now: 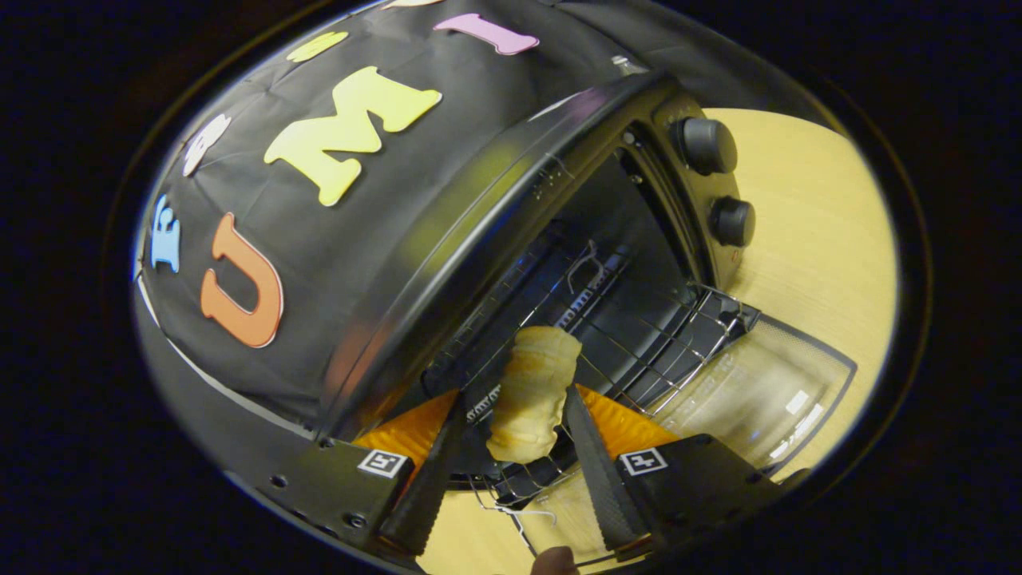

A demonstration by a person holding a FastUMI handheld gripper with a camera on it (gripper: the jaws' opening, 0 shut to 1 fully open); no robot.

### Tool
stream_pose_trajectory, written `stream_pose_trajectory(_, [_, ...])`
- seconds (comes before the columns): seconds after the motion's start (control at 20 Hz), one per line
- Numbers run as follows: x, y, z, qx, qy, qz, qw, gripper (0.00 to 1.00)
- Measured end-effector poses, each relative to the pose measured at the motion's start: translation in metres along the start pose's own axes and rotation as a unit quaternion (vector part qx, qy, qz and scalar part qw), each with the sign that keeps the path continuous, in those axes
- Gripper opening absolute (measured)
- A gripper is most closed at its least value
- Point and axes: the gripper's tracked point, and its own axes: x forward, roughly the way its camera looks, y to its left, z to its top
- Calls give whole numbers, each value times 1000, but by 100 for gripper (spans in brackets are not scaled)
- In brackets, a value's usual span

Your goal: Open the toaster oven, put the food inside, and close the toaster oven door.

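A pale, ridged pastry-like food item (533,395) sits between the two fingers of the gripper (511,435), its lower end level w/ the fingertips and its upper end reaching past them toward the oven cavity. The right finger (595,463) runs along the food's right side, touching or nearly so; the left finger (435,471) stands a little off its left side, a narrow gap visible. Fingers are apart, w/ the food in the space between; can't tell whether both press on it.

The food is over the front edge of the wire rack (623,351), at the mouth of the toaster oven (479,239). The rack extends back into the dark interior, beyond the fingers. The oven door (758,391) is open, folded down flat toward the right of the fingers, its glass panel catching reflections. Two round knobs (707,145) sit on the control panel beside the opening, one next to the other.

The oven's black top curves across the scene ahead of the gripper. The appliance stands on a light wood tabletop (806,239), visible beyond the knobs and under the fingers. The whole view is tilted.
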Motion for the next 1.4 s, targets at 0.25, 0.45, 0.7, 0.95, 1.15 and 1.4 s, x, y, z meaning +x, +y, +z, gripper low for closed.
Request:
stream_pose_trajectory(0.25, [-24, -10, 9, -5, -12, 0, 1000, 83])
stream_pose_trajectory(0.45, [-50, -26, 4, -36, -7, -9, 999, 83])
stream_pose_trajectory(0.7, [-97, -40, -10, -86, 21, -9, 996, 84])
stream_pose_trajectory(0.95, [-151, -59, -39, -186, 56, -1, 981, 84])
stream_pose_trajectory(1.15, [-173, -79, -56, -278, 81, -3, 957, 84])
stream_pose_trajectory(1.4, [-177, -106, -81, -302, 108, -13, 947, 84])
